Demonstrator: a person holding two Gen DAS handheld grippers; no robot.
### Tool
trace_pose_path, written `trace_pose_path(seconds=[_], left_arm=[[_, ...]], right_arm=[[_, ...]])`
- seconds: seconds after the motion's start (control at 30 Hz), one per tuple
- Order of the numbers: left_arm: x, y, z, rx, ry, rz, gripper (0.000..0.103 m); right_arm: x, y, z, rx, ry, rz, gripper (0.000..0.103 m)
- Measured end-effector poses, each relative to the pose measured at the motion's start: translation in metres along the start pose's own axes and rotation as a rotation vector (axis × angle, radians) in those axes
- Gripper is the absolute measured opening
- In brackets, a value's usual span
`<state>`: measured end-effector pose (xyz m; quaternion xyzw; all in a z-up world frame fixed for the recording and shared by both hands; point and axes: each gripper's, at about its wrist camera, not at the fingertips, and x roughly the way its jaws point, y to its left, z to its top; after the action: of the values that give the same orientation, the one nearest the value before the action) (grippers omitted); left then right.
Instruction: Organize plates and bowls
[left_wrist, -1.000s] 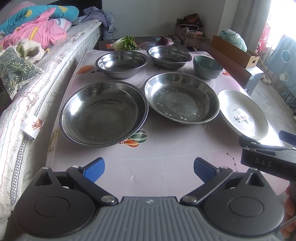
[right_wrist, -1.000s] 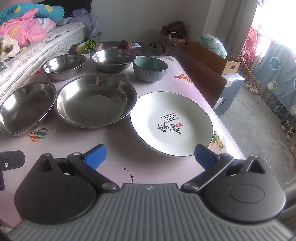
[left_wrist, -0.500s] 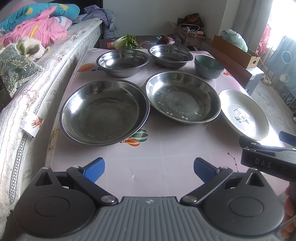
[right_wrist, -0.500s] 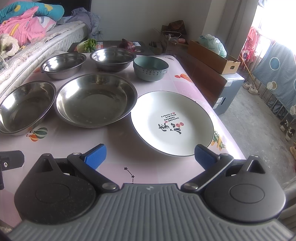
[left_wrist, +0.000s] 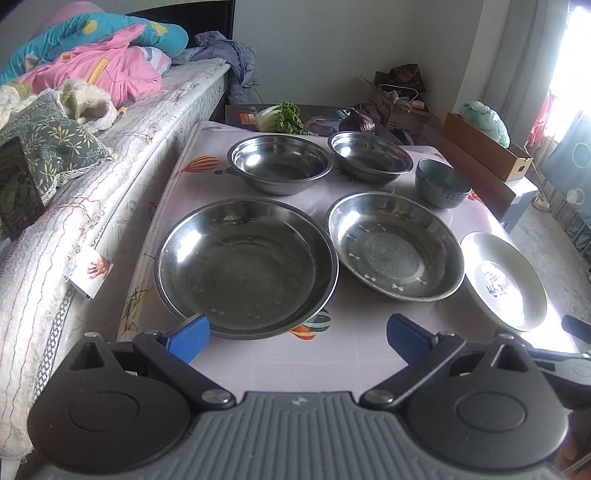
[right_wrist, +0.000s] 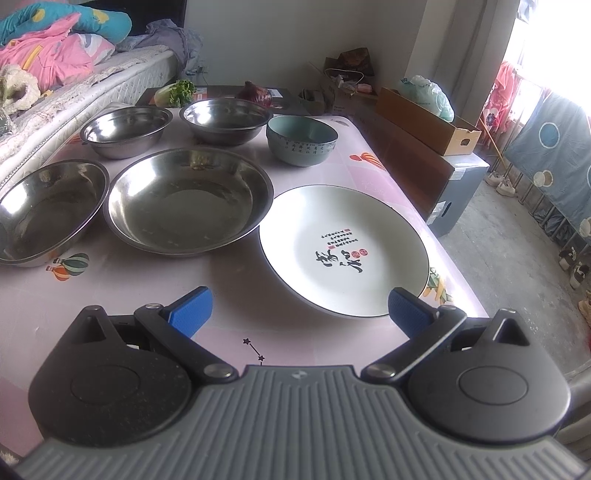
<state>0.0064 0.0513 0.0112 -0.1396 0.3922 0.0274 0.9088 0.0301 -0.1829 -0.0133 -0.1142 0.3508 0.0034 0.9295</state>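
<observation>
On the pink table lie two wide steel basins: the largest steel basin (left_wrist: 243, 266) (right_wrist: 40, 214) at front left and a second steel basin (left_wrist: 395, 245) (right_wrist: 188, 199) beside it. Behind them stand two steel bowls (left_wrist: 279, 162) (right_wrist: 125, 129), (left_wrist: 369, 157) (right_wrist: 225, 118) and a teal ceramic bowl (left_wrist: 441, 182) (right_wrist: 301, 138). A white plate (left_wrist: 502, 280) (right_wrist: 343, 251) with black lettering lies at front right. My left gripper (left_wrist: 297, 338) is open, just short of the largest basin's near rim. My right gripper (right_wrist: 299, 308) is open at the plate's near edge.
A bed (left_wrist: 92, 177) with pillows and bedding runs along the table's left side. Greens (left_wrist: 280, 116) and a purple cabbage (left_wrist: 356, 122) lie at the table's far end. A cardboard box (right_wrist: 424, 118) sits on a cabinet to the right, with floor beyond the table edge.
Both grippers have moved forward toward the dishes; the left one now reaches the largest basin's rim and the right one the plate's edge. Both stay open.
</observation>
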Motion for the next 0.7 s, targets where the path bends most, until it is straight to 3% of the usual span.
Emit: trace_pose_path(seconds=[0.07,0.23,0.33,0.4,0.53,0.7], left_arm=[[0.0,0.009,0.006,-0.005,-0.064,0.008,0.103],[0.014,0.031,0.024,-0.02,-0.016,0.06,0.103],[0.027,0.047,0.039,-0.035,0.008,0.08,0.103],[0.03,0.06,0.047,-0.041,-0.028,0.083,0.103],[0.044,0.081,0.072,-0.061,-0.057,0.094,0.103],[0.074,0.097,0.111,-0.013,-0.099,0.15,0.103]], right_arm=[[0.001,-0.001,0.002,-0.008,-0.011,0.023,0.102],[0.0,-0.002,0.024,-0.032,-0.057,0.121,0.102],[-0.005,0.0,0.048,-0.062,-0.157,0.187,0.102],[-0.004,0.005,0.063,-0.096,-0.221,0.233,0.102],[0.008,0.026,0.111,-0.165,-0.293,0.311,0.102],[0.046,0.046,0.181,-0.121,-0.281,0.484,0.102]])
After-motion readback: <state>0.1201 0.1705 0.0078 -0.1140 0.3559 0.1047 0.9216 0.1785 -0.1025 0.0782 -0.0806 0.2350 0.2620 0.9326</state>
